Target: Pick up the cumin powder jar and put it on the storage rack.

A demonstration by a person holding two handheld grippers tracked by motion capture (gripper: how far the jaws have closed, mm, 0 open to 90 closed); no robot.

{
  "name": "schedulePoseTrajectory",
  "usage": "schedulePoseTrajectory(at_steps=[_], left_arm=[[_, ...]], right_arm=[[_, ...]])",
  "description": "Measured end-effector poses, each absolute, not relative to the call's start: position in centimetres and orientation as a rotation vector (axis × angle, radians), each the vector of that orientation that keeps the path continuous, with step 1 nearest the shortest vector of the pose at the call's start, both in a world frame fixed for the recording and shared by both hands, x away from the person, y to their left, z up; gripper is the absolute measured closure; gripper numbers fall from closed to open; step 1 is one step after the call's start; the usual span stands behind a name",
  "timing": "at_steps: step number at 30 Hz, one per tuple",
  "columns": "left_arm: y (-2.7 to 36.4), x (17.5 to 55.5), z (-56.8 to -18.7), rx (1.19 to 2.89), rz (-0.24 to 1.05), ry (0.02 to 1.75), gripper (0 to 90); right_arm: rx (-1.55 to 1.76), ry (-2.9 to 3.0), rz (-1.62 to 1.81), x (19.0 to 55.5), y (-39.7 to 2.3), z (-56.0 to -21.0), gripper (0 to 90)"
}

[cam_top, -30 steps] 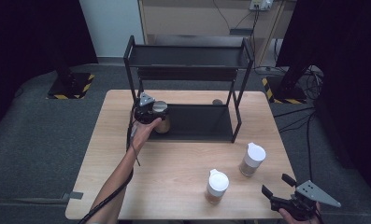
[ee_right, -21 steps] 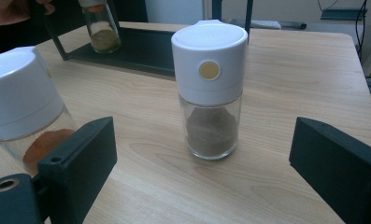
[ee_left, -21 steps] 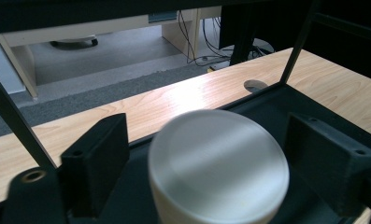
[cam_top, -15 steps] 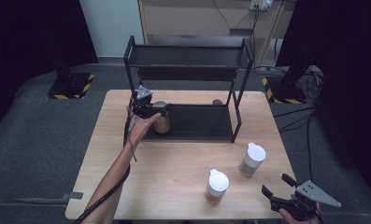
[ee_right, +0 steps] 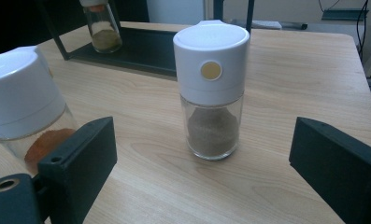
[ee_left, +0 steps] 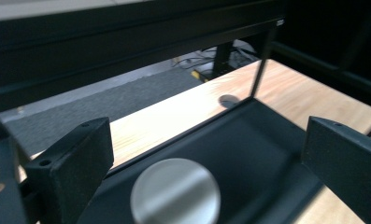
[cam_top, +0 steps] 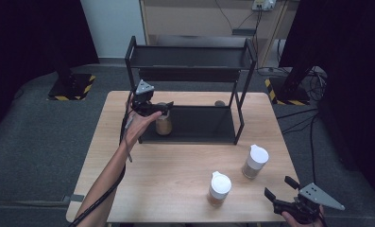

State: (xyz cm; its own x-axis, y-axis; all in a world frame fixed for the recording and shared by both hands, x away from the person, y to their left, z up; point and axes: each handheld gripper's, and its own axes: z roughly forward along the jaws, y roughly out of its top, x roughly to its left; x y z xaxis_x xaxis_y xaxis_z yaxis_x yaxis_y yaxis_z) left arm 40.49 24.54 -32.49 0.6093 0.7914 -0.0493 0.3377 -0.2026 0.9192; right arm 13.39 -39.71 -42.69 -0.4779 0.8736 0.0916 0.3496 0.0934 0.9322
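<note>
Left tool raised off spice jar, jaws just opened, empty; right tool open, unmoved.

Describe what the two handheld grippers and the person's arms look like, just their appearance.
Both are black two-jaw tools. The left gripper and the right gripper each carry a grey three-cornered plate on top, and their jaws end in blocky black pads with small round screw holes. A black cable trails along the left forearm, which is bare, with no sleeve in view.
</note>
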Motion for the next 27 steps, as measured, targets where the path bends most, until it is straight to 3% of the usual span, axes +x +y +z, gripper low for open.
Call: schedulePoseTrajectory(at_steps=[14,27], left_arm=[[25.8,37.2,-29.1,1.845,0.452,0.74,1.5],[27.8,33.7,-28.9,1.831,0.406,0.624,1.4]], right_arm=[[1.191,1.887,1.375,13.4,-39.6,-42.6,7.7],[1.19,1.89,1.375,13.4,-39.6,-42.6,7.7]])
